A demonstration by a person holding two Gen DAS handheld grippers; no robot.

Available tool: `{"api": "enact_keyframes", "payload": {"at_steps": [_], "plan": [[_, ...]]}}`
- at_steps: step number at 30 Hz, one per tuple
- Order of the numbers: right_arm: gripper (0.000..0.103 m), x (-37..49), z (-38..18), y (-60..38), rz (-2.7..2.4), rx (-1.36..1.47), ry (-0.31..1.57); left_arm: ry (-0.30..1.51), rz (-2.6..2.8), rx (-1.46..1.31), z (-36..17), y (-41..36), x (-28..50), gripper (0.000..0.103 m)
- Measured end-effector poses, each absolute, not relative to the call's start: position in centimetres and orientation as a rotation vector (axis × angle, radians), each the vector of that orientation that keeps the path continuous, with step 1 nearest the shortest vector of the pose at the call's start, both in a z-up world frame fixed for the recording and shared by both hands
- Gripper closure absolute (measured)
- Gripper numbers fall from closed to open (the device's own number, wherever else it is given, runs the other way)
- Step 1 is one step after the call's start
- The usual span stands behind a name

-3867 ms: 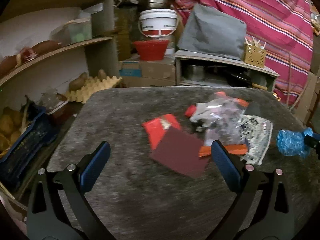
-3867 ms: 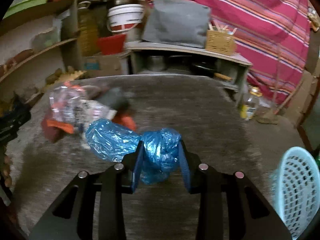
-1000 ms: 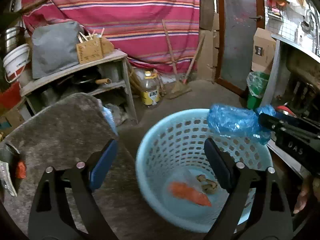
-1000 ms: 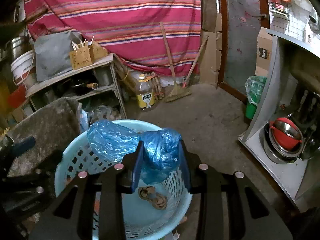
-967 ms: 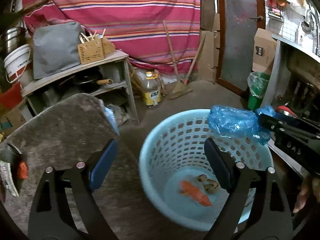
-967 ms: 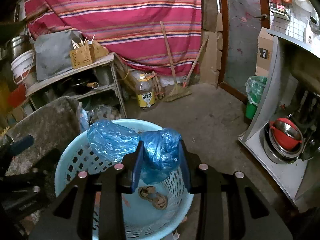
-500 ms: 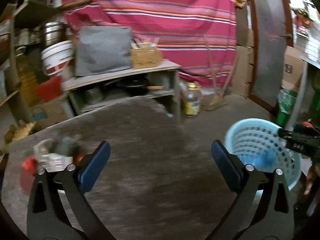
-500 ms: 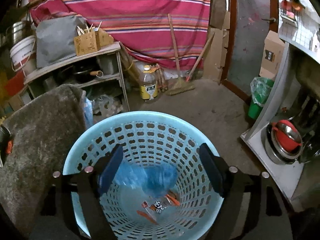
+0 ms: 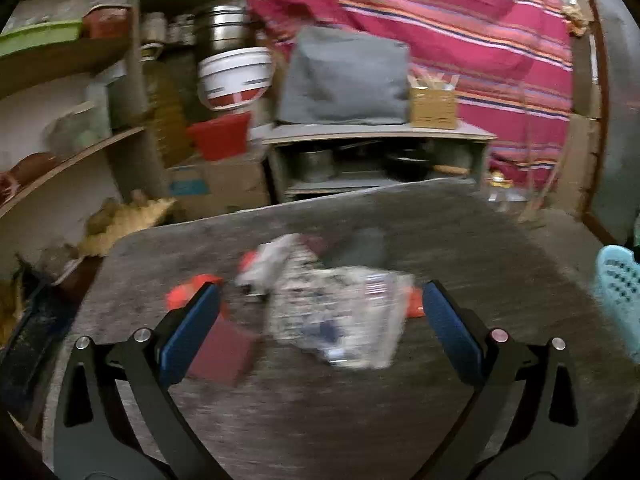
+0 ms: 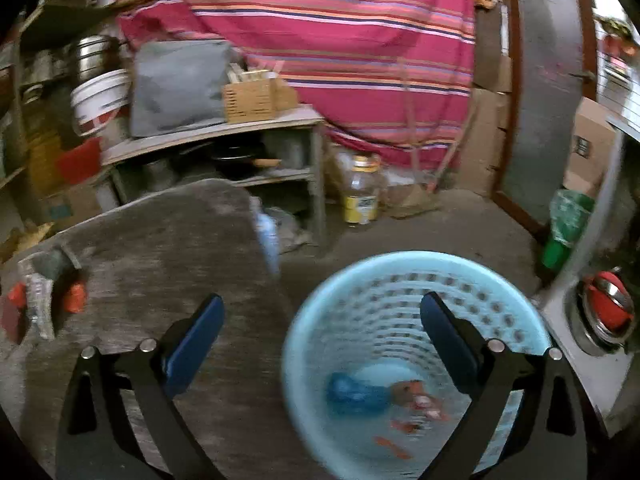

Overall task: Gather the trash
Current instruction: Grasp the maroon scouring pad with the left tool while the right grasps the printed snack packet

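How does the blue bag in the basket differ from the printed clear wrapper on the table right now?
The blue bag is crumpled and opaque; the printed clear wrapper is see-through and spread wider. The blue bag lies at the bottom of the light-blue basket among orange scraps; the wrapper still sits on the grey table, framed by the open left claw. Neither is gripped; both look like thin plastic.

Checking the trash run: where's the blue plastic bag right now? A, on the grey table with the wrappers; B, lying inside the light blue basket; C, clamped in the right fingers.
B: the blue plastic bag lies at the bottom of the light blue basket.
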State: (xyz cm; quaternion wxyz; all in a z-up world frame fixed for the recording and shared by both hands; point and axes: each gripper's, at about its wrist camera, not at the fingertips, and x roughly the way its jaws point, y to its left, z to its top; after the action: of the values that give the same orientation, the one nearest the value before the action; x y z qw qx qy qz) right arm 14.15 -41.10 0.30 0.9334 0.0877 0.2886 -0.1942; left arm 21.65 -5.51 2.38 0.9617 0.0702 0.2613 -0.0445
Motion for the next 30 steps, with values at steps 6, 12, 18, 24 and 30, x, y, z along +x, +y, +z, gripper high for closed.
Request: {"api": "enact_keyframes", "payload": {"at_steps": [6,12,18,24,30], "plan": [[0.005,17.2,-0.2,-35.7,-0.313,0.164,0.597,0.588,-0.037,0.143,0.3,0.1,23.3,0.005],[0.005,19.7,-0.9,-31.2,-0.241,0.145,0.621,0.652,-0.02,0.133,-1.9,3.7,24.7,0.005],[0.005,21.8,-1.8,-27.6,-0.193,0.115,0.651,0.683,-0.024,0.157,-3.4,4.3,26.6,0.005],[0.005,23.2,-2.4,-25.8,-0.159,0.107,0.671,0.742,-0.082,0.17,-4.4,3.4,28.1,0.005],[0.005,23.8,-2.8,-24.5,-0.145,0.091,0.689,0.791,-0.084,0.166,-5.1,3.4,29.3,0.005]]}}
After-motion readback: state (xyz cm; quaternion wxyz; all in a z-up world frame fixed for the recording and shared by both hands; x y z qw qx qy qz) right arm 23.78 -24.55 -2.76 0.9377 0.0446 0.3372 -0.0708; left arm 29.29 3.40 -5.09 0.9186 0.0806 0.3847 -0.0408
